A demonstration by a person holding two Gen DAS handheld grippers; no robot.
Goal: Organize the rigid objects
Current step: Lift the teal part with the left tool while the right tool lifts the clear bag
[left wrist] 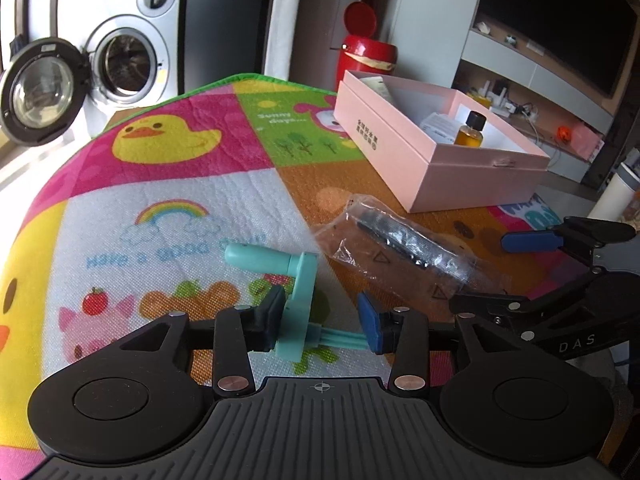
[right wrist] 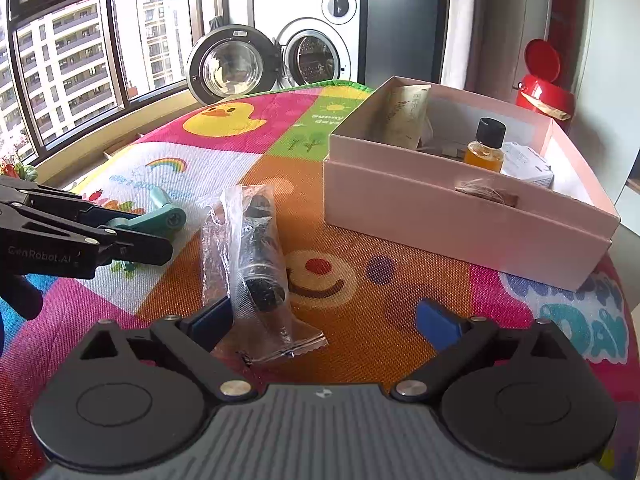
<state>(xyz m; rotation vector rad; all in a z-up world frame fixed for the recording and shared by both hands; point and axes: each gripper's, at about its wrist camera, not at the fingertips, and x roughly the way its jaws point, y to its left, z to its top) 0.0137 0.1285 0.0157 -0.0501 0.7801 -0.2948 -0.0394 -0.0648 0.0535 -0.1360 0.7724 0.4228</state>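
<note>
A teal plastic crank handle (left wrist: 298, 300) lies on the colourful play mat (left wrist: 168, 200). My left gripper (left wrist: 322, 326) is around it, jaws partly open, the left pad touching the crank arm and the right pad at its shaft end. It also shows in the right wrist view (right wrist: 160, 216). A black object in a clear plastic bag (left wrist: 404, 248) lies to the right. My right gripper (right wrist: 324, 324) is wide open just behind the bag (right wrist: 260, 264), its left finger (right wrist: 212, 324) beside the bag. A pink open box (right wrist: 460, 216) holds an amber bottle (right wrist: 486, 146).
A washing machine (right wrist: 316, 40) with its door open stands beyond the mat's far edge. A red lidded bin (right wrist: 544, 84) stands behind the box. Windows run along the left. A TV and shelves (left wrist: 560, 40) fill the far right.
</note>
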